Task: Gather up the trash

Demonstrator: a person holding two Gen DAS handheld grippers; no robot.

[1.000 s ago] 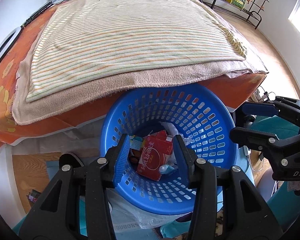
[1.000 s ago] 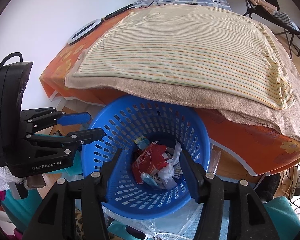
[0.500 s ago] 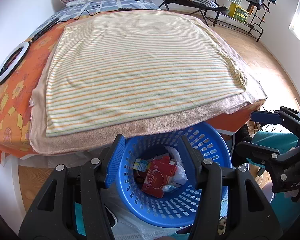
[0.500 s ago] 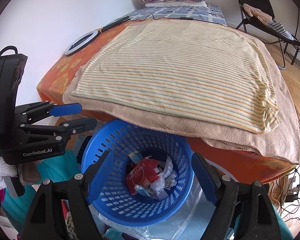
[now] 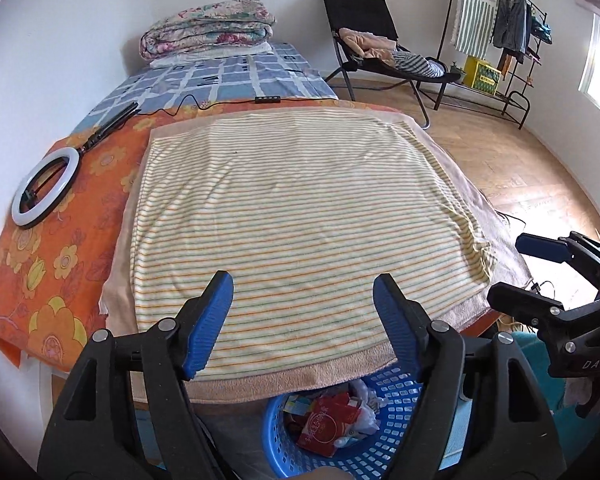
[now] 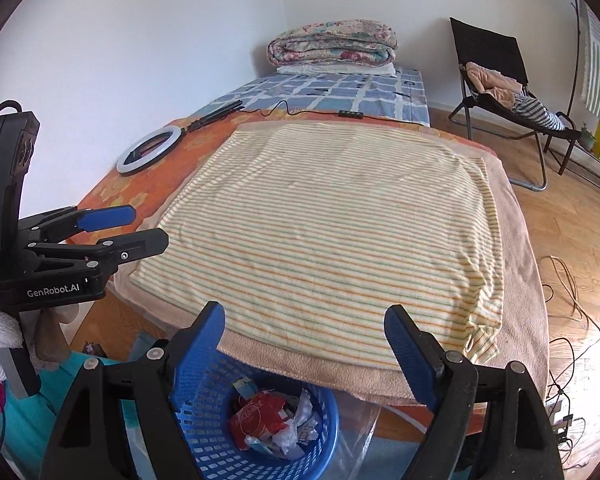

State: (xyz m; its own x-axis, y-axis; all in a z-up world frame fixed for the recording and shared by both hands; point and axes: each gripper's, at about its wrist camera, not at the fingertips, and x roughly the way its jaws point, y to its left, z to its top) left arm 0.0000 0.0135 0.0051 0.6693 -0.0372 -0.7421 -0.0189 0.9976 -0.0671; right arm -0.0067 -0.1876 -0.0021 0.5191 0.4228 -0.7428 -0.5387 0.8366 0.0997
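A blue perforated basket (image 5: 396,396) stands on the floor at the foot of the bed, half tucked under the hanging towel edge. It holds a red packet (image 5: 328,420), crumpled white paper (image 5: 366,408) and other wrappers. My left gripper (image 5: 303,284) hovers above the basket over the bed's near edge, its jaws opening with nothing between them. In the right wrist view the basket (image 6: 204,392) and red packet (image 6: 256,420) sit low. My right gripper (image 6: 305,312) is open and empty above them. Each gripper shows in the other's view: the right gripper (image 5: 507,268), the left gripper (image 6: 148,225).
A striped towel (image 5: 300,208) over a beige one covers the orange floral bed. A ring light (image 5: 44,188) and cable lie at its left, a folded quilt (image 5: 208,32) at the head. A black chair (image 5: 364,24), clothes rack (image 5: 500,20) and floor cables (image 6: 568,300) stand right.
Both grippers have risen away from the basket and tipped up toward the bed. Their jaws have spread wider. The basket has slid to the bottom of both views.
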